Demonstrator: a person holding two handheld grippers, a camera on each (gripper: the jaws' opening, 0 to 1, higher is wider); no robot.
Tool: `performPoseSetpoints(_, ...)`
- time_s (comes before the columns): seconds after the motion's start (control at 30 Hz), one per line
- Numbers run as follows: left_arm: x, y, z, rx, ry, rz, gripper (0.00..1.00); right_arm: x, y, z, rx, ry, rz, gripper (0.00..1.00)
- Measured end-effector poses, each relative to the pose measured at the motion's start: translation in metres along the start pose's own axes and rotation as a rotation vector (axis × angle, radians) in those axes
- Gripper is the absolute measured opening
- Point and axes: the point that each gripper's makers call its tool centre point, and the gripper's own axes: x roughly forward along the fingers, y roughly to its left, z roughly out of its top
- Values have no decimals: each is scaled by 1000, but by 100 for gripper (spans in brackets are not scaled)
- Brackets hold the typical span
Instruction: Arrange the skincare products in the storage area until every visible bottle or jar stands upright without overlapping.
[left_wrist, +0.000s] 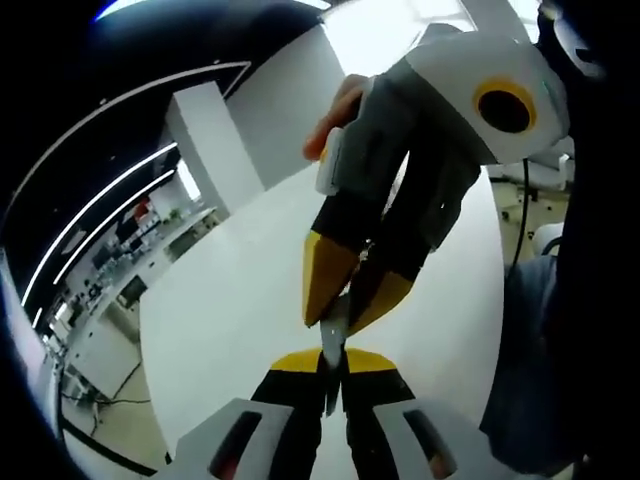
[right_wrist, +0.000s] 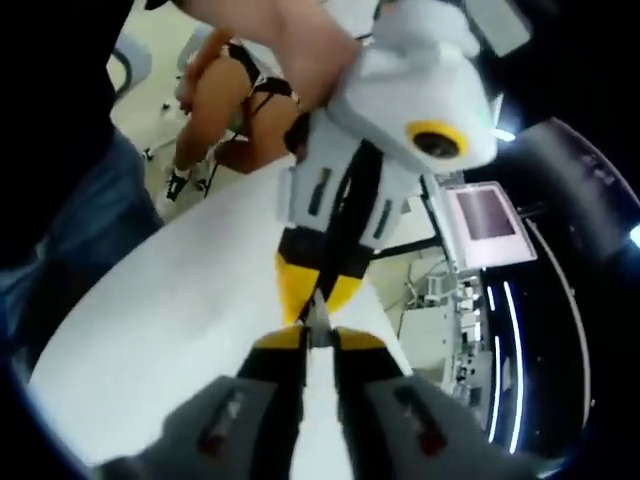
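My left gripper (left_wrist: 333, 378) rises from the bottom of the left gripper view, its yellow-tipped jaws closed together. My right gripper (left_wrist: 345, 312) comes down from the upper right, also shut, and its tips meet the left one's tips nose to nose. A thin grey sliver (left_wrist: 332, 345) shows where the tips meet; I cannot tell what it is. In the right gripper view the right gripper (right_wrist: 318, 345) points up at the left gripper (right_wrist: 318, 298), which hangs from above. Both hover over a white tabletop (left_wrist: 220, 300).
A hand (left_wrist: 338, 110) holds the right gripper's white body. Dark clothing (left_wrist: 570, 330) stands at the table's right edge. Desks and shelves (left_wrist: 110, 270) lie beyond the far left edge. A monitor (right_wrist: 485, 218) and a person's arm (right_wrist: 215, 90) sit beyond the tabletop (right_wrist: 170, 310).
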Motion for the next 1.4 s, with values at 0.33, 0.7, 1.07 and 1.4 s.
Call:
performPoseSetpoints(0.33,0,-3,1,-5,-7,-1,4,-6,-2,-4,60,-15,-10,15)
performPoseSetpoints(0.7,-4,0,7,-29,-36,5,0,-10,-2,-17,221,-52,-14,20)
performPoseSetpoints(1.07,-3,3,6,-42,-47,3,0,-16,-5,-34,342,-51,-42,19)
performPoseSetpoints(1.4,0,4,10,-84,-83,-16,0,-27,4,-46,472,-54,-77,18)
